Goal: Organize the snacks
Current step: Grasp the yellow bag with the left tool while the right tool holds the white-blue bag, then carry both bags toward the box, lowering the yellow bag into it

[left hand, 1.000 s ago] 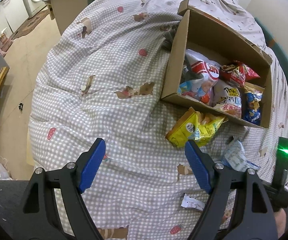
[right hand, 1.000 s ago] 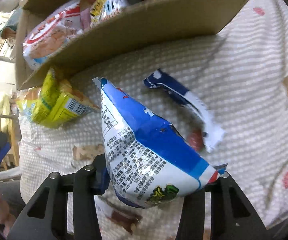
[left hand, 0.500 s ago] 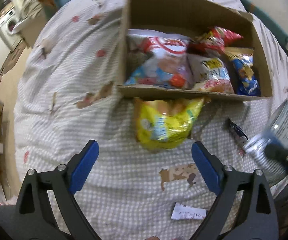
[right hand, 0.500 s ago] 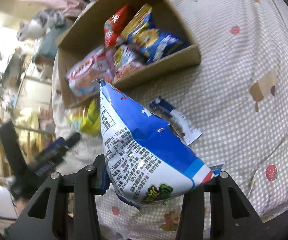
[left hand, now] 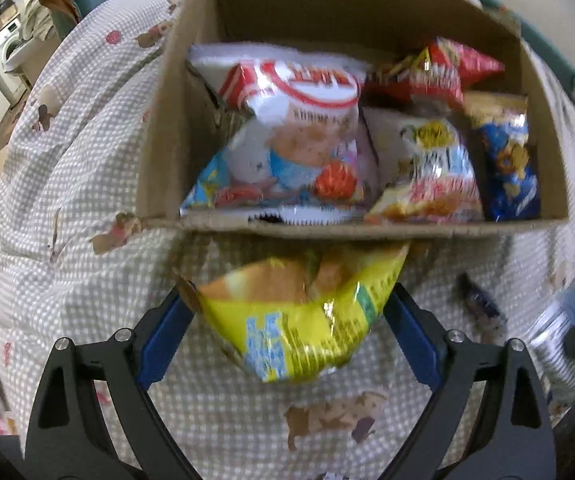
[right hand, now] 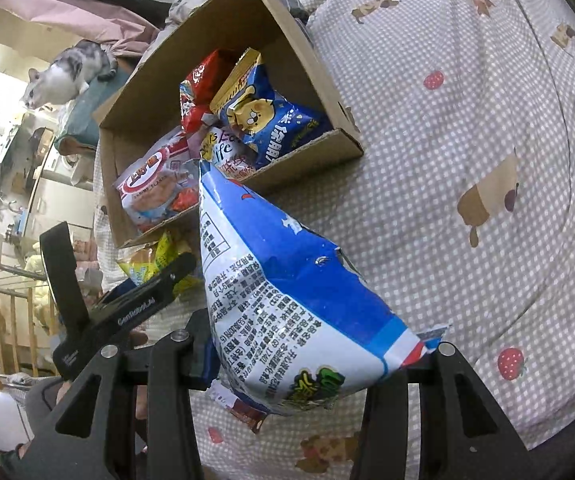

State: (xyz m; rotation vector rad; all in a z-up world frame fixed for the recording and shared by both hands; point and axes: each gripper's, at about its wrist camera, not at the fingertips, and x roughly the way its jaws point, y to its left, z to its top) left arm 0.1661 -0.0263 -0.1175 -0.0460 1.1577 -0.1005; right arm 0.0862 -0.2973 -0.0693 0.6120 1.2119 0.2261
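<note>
A cardboard box (left hand: 167, 128) holding several snack bags lies on the checked bedspread; it also shows in the right wrist view (right hand: 271, 20). A yellow snack bag (left hand: 303, 320) lies on the spread against the box's near wall. My left gripper (left hand: 287, 332) is open, its blue pads (left hand: 159, 340) on either side of the yellow bag, apart from it. My right gripper (right hand: 307, 364) is shut on a blue and white snack bag (right hand: 287, 296) and holds it above the bedspread, to the right of the left gripper.
A small dark blue wrapper (left hand: 479, 300) lies on the spread right of the yellow bag. A grey and white cat (right hand: 63, 76) sits behind the box. A washing machine (left hand: 3, 44) and furniture stand beyond the bed's left edge.
My left gripper has moved forward to the box, so its open fingers now flank the yellow bag. My right gripper has lifted the blue and white bag up and back from the box.
</note>
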